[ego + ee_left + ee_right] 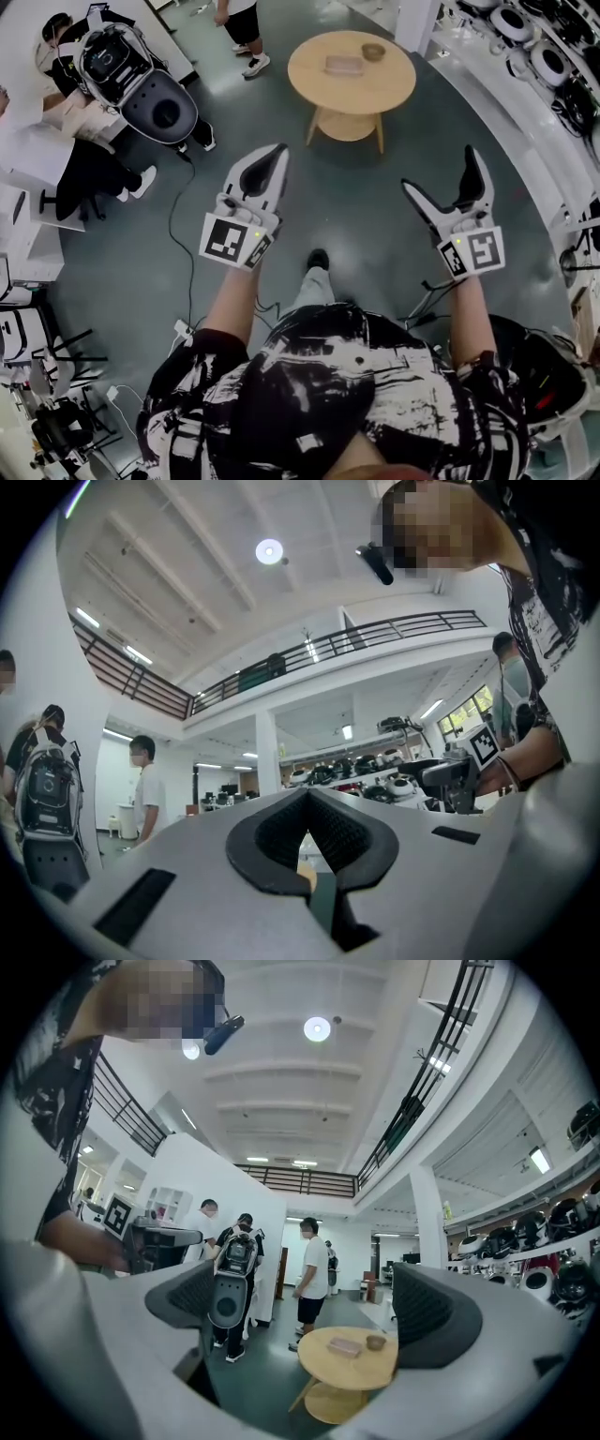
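Note:
I hold both grippers in the air over a dark floor, and neither touches anything. My left gripper (pixel 270 161) has its jaws closed tip to tip with nothing between them; in the left gripper view its dark pads (pixel 281 841) meet at the top. My right gripper (pixel 444 184) is open and empty. In the right gripper view a round wooden table (pixel 330 1369) shows between its two pads (pixel 429 1318). That table (pixel 319 82) stands ahead of both grippers, bearing a flat block (pixel 343 64) and a small bowl (pixel 373 52).
A grey and white robot (pixel 141 80) stands at the far left beside seated people (pixel 56 122). Another person (pixel 246 37) stands beyond the table. A curved white shelf (pixel 487 80) with round devices runs along the right. A cable (pixel 173 225) trails over the floor.

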### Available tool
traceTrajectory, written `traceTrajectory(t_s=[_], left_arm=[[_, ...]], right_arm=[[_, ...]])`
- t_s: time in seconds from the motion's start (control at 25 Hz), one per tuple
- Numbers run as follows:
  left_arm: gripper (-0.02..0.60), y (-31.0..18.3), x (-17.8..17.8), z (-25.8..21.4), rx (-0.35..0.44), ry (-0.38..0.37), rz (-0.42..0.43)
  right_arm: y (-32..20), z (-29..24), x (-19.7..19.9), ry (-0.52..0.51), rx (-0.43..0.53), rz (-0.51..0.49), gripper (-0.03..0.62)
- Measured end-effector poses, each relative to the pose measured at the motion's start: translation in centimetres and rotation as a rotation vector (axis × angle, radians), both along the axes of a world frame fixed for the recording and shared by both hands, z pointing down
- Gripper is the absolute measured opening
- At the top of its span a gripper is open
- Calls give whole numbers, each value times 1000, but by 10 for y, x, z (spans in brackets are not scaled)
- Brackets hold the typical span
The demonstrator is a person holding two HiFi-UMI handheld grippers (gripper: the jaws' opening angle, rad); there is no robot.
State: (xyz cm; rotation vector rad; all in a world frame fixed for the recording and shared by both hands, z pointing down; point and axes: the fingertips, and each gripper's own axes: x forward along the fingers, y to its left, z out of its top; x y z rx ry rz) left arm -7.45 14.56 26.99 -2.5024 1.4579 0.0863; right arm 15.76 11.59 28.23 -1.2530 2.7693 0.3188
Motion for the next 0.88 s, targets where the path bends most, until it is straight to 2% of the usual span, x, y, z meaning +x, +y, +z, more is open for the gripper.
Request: traceTrajectory(t_s=[0.2,0.56,0.88], left_arm=[[-2,-58,-28,5,12,7,30],[-2,-155,-109,2,21,-11,105],[-2,-224,-117,-2,27,-11,124]], right_arm=[[-49,-4,-27,5,8,31,572],[-135,-16,-94,7,17,127,572],[-206,-17,-106,5,20,134,572]])
